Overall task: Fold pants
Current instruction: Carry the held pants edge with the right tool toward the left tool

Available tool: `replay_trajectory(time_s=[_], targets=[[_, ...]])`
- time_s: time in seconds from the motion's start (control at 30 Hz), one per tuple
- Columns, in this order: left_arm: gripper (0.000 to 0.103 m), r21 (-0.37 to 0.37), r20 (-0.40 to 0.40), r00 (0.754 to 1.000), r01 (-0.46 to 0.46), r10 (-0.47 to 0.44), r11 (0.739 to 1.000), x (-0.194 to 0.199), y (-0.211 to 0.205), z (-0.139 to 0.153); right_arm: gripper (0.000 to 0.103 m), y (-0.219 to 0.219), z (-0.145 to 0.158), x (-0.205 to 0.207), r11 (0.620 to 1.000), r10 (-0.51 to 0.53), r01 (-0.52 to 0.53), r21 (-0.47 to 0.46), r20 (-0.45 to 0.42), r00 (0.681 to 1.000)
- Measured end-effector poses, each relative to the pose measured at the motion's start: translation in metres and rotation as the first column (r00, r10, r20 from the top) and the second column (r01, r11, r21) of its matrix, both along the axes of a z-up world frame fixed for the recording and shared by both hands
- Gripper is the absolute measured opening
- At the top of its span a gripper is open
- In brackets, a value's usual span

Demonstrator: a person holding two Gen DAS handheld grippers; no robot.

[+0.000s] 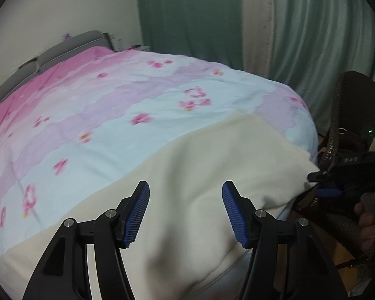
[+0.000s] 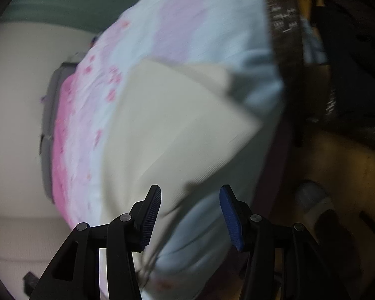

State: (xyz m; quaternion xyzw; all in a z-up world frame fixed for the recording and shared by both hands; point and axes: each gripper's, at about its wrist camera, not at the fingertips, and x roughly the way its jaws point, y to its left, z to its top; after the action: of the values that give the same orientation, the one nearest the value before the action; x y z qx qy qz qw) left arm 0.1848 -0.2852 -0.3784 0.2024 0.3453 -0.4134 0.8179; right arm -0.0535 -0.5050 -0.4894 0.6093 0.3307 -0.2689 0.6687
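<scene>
Cream pants (image 1: 200, 165) lie flat along the near edge of a bed with a pink, lilac and pale blue quilt (image 1: 112, 105). My left gripper (image 1: 185, 212) is open and empty, hovering just above the middle of the pants. My right gripper (image 2: 190, 216) is open and empty near the pants' end (image 2: 177, 125) at the bed's corner. It also shows in the left wrist view (image 1: 322, 182) at the far right, beside the pants' right end, held by a hand.
A dark woven chair (image 1: 357, 115) stands close to the bed's right corner. Green curtains (image 1: 192, 12) hang behind the bed. A grey headboard (image 1: 62, 47) is at the far left. Wooden floor (image 2: 337, 175) and a slipper (image 2: 315, 205) lie beside the bed.
</scene>
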Motion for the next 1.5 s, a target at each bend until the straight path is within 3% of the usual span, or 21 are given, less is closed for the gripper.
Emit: replay_trajectory(time_s=[0.2, 0.23, 0.27, 0.3, 0.53, 0.73, 0.83, 0.9, 1.03, 1.13, 1.33, 1.47, 1.5], targets=[[0.060, 0.037, 0.006, 0.998, 0.057, -0.057, 0.998, -0.008, -0.036, -0.006, 0.050, -0.017, -0.017, -0.005, 0.998, -0.040, 0.040, 0.045, -0.016, 0.999], [0.060, 0.042, 0.005, 0.998, 0.060, -0.060, 0.997, -0.007, -0.038, -0.007, 0.040, -0.018, -0.018, -0.006, 0.998, -0.047, 0.047, 0.039, -0.006, 0.999], [0.060, 0.047, 0.003, 0.998, 0.062, -0.063, 0.997, -0.006, -0.040, -0.008, 0.013, -0.017, -0.017, -0.003, 0.998, -0.050, 0.050, 0.031, -0.002, 0.999], [0.060, 0.053, 0.004, 0.998, 0.064, -0.065, 0.996, -0.004, -0.042, -0.008, 0.009, -0.018, -0.014, -0.002, 0.999, -0.046, 0.046, 0.019, -0.006, 0.999], [0.060, 0.048, 0.014, 0.998, 0.053, -0.053, 0.997, 0.008, -0.057, 0.001, 0.007, -0.033, 0.044, 0.018, 0.981, 0.060, -0.053, -0.185, 0.030, 0.998], [0.060, 0.015, 0.016, 0.999, 0.046, -0.046, 0.999, 0.015, -0.075, 0.014, 0.007, -0.067, 0.120, 0.044, 0.904, 0.199, -0.123, -0.409, 0.148, 0.969], [0.062, 0.017, 0.015, 0.998, 0.056, -0.056, 0.998, 0.013, -0.082, 0.012, 0.006, -0.078, 0.138, 0.049, 0.872, 0.272, -0.164, -0.462, 0.177, 0.946], [0.062, 0.033, 0.010, 0.998, 0.065, -0.066, 0.997, 0.011, -0.088, 0.006, 0.006, -0.081, 0.127, 0.045, 0.883, 0.278, -0.186, -0.430, 0.161, 0.947], [0.062, 0.069, 0.000, 0.996, 0.084, -0.084, 0.994, 0.008, -0.099, -0.008, 0.007, -0.080, 0.059, 0.025, 0.945, 0.228, -0.206, -0.256, 0.056, 0.972], [0.062, 0.104, -0.005, 0.994, 0.105, -0.105, 0.989, 0.010, -0.112, -0.014, 0.007, -0.075, 0.020, 0.015, 0.963, 0.223, -0.219, -0.158, 0.003, 0.975], [0.062, 0.144, 0.024, 0.974, 0.218, -0.224, 0.965, 0.023, -0.159, -0.017, 0.010, -0.079, 0.005, 0.015, 0.958, 0.276, -0.277, -0.078, -0.030, 0.961], [0.061, 0.134, -0.002, 0.940, 0.337, -0.340, 0.932, 0.044, -0.207, -0.027, 0.036, -0.088, 0.021, 0.013, 0.927, 0.315, -0.334, -0.174, -0.127, 0.941], [0.061, 0.135, -0.005, 0.932, 0.361, -0.363, 0.923, 0.047, -0.216, -0.029, 0.038, -0.090, 0.029, 0.010, 0.918, 0.309, -0.335, -0.210, -0.147, 0.940]])
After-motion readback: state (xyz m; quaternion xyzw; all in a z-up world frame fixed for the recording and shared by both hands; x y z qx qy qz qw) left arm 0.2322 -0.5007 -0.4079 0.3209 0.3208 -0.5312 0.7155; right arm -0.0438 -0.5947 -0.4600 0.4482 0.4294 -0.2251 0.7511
